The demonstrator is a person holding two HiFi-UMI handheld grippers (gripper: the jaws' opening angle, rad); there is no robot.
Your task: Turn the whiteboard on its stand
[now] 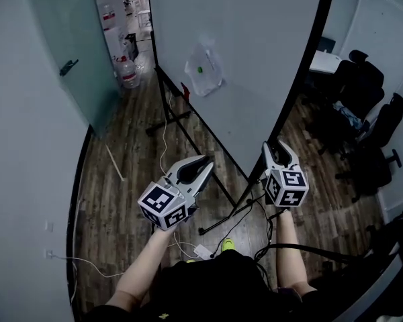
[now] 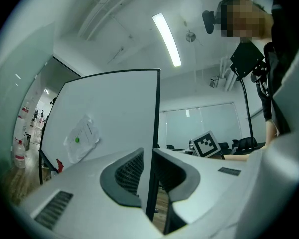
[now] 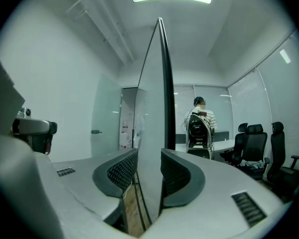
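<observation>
The whiteboard (image 1: pixel 255 59) stands upright just ahead, and its tall near edge runs vertically between the parted jaws of the right gripper (image 1: pixel 278 147), which do not seem to press it, while the left gripper (image 1: pixel 207 164), also open and empty, is farther from that edge.

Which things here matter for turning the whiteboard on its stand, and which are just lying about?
For the job: whiteboard, stand, left gripper, right gripper.

Just lying about: water bottles by the glass door, office chairs, power strip on the floor, sheet of paper stuck on the board.
</observation>
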